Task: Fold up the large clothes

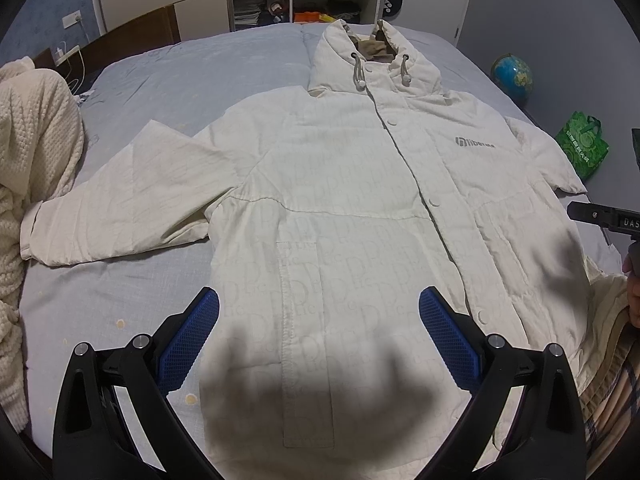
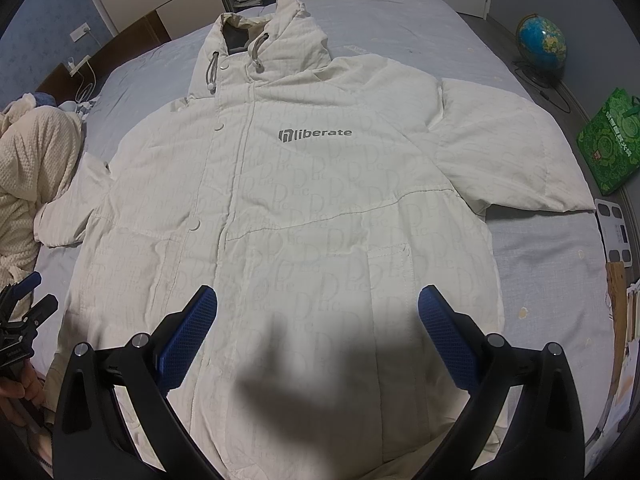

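Spanning 1 bed (image 1: pixel 120 280): 1 jacket (image 1: pixel 340 200)

One white hooded jacket (image 2: pixel 304 208) lies on one grey bed (image 2: pixel 540 264); two sleeves; two hood drawcords; one chest logo (image 2: pixel 315 134); two grippers, the left (image 1: pixel 319 334) and the right (image 2: pixel 318 334); one cream knitted garment (image 1: pixel 28 184); one globe (image 2: pixel 541 43); one green bag (image 2: pixel 610 148).

Cream-white hooded padded jacket (image 2: pixel 304 208) with grey "liberate" chest logo, lying flat, front up, snapped closed, sleeves spread left and right, hood at far end.
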A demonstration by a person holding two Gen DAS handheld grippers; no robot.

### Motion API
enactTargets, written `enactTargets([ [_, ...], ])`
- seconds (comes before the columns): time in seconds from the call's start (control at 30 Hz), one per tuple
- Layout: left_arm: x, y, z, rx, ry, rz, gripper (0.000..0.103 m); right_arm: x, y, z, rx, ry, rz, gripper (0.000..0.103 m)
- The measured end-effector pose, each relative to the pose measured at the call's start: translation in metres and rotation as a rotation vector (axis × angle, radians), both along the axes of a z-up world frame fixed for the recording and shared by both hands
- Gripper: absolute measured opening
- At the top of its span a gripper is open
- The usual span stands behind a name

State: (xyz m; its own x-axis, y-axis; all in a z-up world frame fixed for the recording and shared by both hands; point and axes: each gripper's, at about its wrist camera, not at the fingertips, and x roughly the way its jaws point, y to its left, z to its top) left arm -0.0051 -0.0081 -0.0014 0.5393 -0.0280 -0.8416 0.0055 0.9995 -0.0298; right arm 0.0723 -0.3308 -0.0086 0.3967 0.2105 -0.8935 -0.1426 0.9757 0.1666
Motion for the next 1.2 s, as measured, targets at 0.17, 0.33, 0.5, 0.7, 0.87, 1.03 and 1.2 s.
enactTargets([
  [0.17, 0.000, -0.002, 0.001, -0.001, 0.000, -0.003, 0.096, -0.001, 0.001, 0.002, -0.001, -0.009, 0.009, 0.097],
  [0.33, 0.000, -0.003, 0.002, -0.001, 0.002, -0.006, 0.096, -0.001, 0.000, 0.004, 0.013, -0.018, 0.011, 0.097],
  [0.5, 0.000, -0.003, 0.002, -0.002, 0.002, -0.006, 0.096, -0.001, 0.000, 0.005, 0.013, -0.018, 0.013, 0.097],
  [0.7, 0.000, -0.004, 0.002, 0.002, 0.007, -0.009, 0.096, 0.000, 0.000, 0.007, 0.015, -0.021, 0.020, 0.097],
  [0.87, 0.000, -0.003, 0.003, 0.000, 0.007, -0.009, 0.096, -0.001, -0.001, 0.010, 0.020, -0.029, 0.027, 0.097],
  [1.03, 0.004, -0.001, 0.012, -0.024, 0.005, -0.009, 0.096, 0.000, -0.014, 0.022, 0.048, -0.086, 0.000, 0.097],
  [1.2, 0.025, 0.005, 0.033, -0.041, 0.010, 0.012, 0.096, 0.004, -0.056, 0.043, 0.188, -0.180, -0.097, 0.097],
])
